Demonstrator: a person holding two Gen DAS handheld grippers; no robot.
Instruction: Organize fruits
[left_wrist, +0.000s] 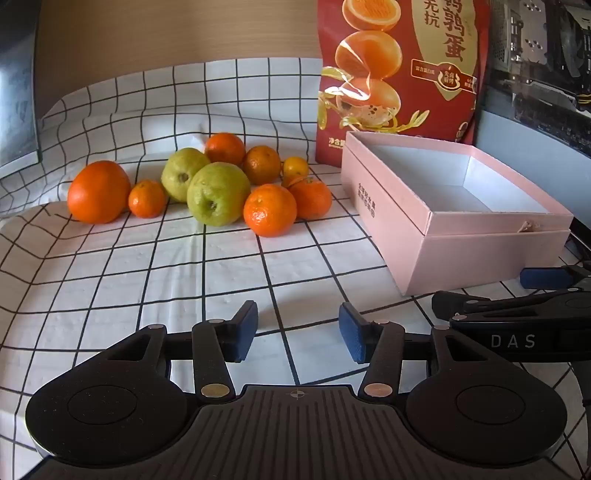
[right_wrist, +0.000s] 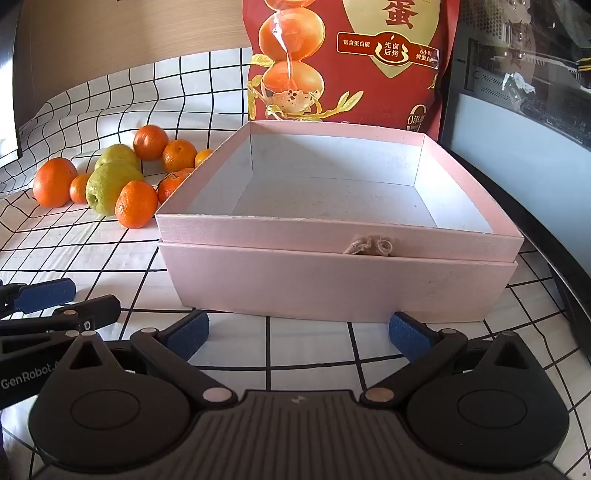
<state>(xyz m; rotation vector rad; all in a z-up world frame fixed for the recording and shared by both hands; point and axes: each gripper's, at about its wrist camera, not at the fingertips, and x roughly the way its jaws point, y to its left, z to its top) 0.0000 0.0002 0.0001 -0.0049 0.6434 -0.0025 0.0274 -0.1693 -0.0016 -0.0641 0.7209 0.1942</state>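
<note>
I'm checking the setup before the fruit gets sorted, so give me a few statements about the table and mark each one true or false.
1. The pink box has nothing in it. True.
2. The left gripper is holding an orange. False: its jaws are open over the checked cloth with nothing between them.
3. Two green fruits lie among the oranges. True.
4. The fruit pile lies to the right of the box. False: it lies to the box's left.
5. A red bag stands behind the box. True.
6. The right gripper is shut. False: its jaws stand wide open in front of the box, empty.
</note>
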